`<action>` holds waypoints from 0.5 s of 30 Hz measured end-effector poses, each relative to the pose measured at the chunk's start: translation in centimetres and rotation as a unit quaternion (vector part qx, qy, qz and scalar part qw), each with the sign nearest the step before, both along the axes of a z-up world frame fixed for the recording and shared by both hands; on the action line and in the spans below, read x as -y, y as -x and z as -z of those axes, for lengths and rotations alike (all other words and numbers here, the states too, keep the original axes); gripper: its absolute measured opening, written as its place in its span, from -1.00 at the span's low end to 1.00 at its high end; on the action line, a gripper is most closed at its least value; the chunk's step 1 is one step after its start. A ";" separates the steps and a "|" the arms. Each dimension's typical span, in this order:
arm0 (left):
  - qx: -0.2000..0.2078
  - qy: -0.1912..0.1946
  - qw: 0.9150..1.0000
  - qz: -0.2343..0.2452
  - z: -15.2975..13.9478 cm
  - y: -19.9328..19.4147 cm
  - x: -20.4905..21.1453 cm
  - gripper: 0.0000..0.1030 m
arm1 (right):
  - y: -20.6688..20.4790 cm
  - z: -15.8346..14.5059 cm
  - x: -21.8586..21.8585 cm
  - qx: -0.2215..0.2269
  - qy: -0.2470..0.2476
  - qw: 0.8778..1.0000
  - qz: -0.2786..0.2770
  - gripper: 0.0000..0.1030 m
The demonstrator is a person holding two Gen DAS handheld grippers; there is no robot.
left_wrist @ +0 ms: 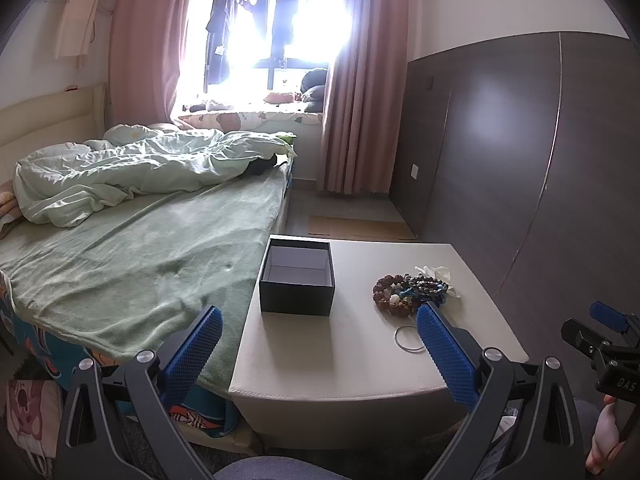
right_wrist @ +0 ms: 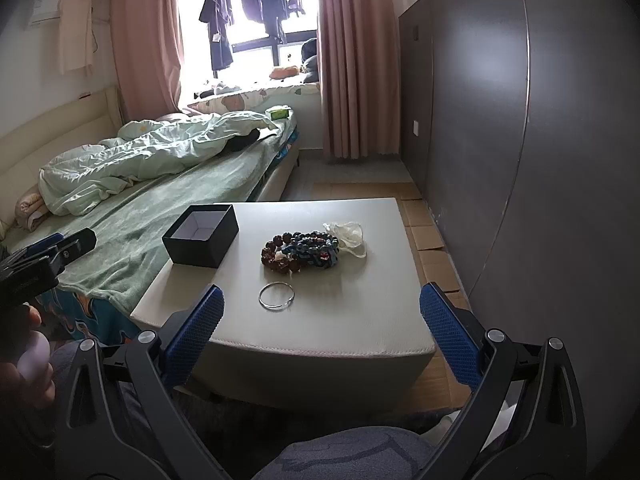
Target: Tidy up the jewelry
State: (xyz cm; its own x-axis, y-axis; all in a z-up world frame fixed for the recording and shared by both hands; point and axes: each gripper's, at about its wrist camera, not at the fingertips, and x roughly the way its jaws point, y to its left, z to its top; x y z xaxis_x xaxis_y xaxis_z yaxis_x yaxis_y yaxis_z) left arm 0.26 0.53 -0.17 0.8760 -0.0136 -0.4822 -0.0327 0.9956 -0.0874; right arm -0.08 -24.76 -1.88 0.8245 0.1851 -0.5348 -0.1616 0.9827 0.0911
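Observation:
An open black box (left_wrist: 297, 277) (right_wrist: 201, 241) with a pale empty inside stands on the cream stool top (left_wrist: 352, 360) (right_wrist: 340, 304), at its far left. A heap of bead bracelets (left_wrist: 408, 290) (right_wrist: 302, 250), brown and blue, lies right of the box, with a white crumpled item (left_wrist: 438, 274) (right_wrist: 348, 236) behind it. A thin silver bangle (left_wrist: 408, 338) (right_wrist: 277, 297) lies nearer the front edge. My left gripper (left_wrist: 320, 324) hovers open over the stool's near side. My right gripper (right_wrist: 322, 308) is also open, short of the bangle, with nothing held.
A bed (left_wrist: 132, 256) (right_wrist: 132, 200) with a green sheet and rumpled duvet abuts the stool's left side. A dark wardrobe wall (left_wrist: 520, 160) (right_wrist: 500, 140) runs along the right. Cardboard sheets (right_wrist: 424, 232) cover the floor beyond. A person's knee (right_wrist: 344, 456) is below.

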 end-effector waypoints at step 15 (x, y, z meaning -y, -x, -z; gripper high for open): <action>-0.003 -0.004 1.000 0.002 0.0 -0.1 0.4 0.83 | 0.4 0.0 0.5 0.006 -0.011 1.000 -0.002 0.90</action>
State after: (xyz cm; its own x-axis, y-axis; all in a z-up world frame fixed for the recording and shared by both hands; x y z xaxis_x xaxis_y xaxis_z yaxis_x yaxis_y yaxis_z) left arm 0.36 0.15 -0.21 0.8730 -0.0137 -0.4876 -0.0285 0.9965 -0.0789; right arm -0.50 -25.25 -1.84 0.8305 0.1988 -0.5203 -0.1658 0.9800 0.1099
